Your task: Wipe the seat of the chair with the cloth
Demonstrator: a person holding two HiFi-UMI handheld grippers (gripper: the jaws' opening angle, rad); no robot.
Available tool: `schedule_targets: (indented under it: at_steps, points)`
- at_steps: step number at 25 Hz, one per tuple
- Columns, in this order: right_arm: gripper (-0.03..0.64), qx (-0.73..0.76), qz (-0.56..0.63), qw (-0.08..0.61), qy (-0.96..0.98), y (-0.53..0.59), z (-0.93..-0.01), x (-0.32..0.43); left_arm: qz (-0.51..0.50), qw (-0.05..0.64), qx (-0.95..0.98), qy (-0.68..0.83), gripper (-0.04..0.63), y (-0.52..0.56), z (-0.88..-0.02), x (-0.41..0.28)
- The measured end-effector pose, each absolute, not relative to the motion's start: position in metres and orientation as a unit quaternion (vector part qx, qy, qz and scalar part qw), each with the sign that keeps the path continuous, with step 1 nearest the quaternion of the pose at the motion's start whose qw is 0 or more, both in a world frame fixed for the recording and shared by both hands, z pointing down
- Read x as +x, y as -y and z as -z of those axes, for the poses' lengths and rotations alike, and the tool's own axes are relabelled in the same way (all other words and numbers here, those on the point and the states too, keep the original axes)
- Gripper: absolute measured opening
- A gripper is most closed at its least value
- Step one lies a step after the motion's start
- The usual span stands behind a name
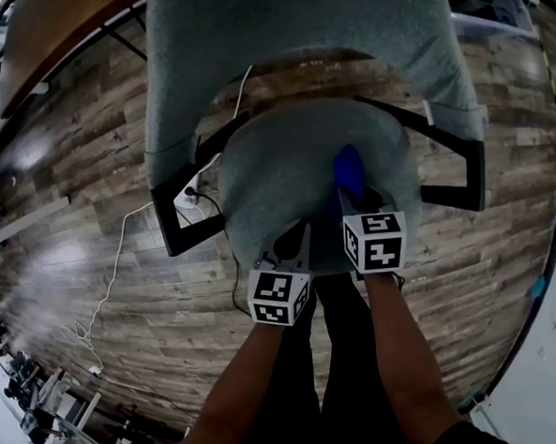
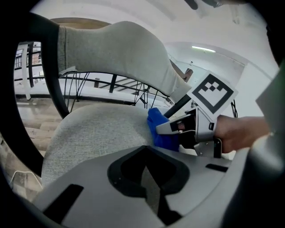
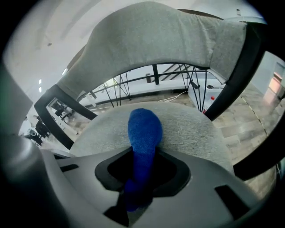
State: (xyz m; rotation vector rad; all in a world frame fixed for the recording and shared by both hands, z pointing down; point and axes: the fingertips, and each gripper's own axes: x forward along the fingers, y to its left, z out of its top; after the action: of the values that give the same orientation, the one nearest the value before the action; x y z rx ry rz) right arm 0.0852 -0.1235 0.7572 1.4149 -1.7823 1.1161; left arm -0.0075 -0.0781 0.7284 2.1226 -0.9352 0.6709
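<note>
Since the job was to wipe the seat [image 1: 274,160] of the chair [image 1: 295,37], the person stood at its near edge with both tools held out low over the grey upholstery. The right tongs [image 1: 354,200] were clamped on the blue cloth [image 3: 144,129]. They pinched it at one end, so a rounded wad stuck out past the tips and could serve as the wiping pad. That wad lay on the right half of the seat, about midway between the near edge and the backrest [image 3: 147,40]. It looked to be resting on the fabric, though no view showed the contact itself clearly. The tool was angled down along the seat, which would let a push or pull drag the wad across the surface rather than lift it.

The left tongs [image 2: 150,176] were drawn together with nothing between them, and they hung over the near left part of the seat, just beside the right tool. They had no hold on the chair. By the look of it they were only kept out of the cloth's path and ready to steady the chair if it slid on the wooden floor [image 1: 88,181].

The black arm frame [image 1: 179,222] flanked the seat on both sides, so strokes running near to far looked easier than wide sideways ones. Most of the seat, the left half above all, lay away from the cloth, so the wiping seemed to have a good deal left to cover.
</note>
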Motion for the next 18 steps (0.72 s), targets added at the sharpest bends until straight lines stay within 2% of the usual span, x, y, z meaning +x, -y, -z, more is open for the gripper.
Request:
schedule_targets:
  at_steps: [18]
  points:
    - [0.109, 0.611, -0.407, 0.294, 0.612, 0.098, -0.755, 0.184, -0.283, 0.34, 0.839, 0.317, 0.006, 0.061, -0.733, 0.054]
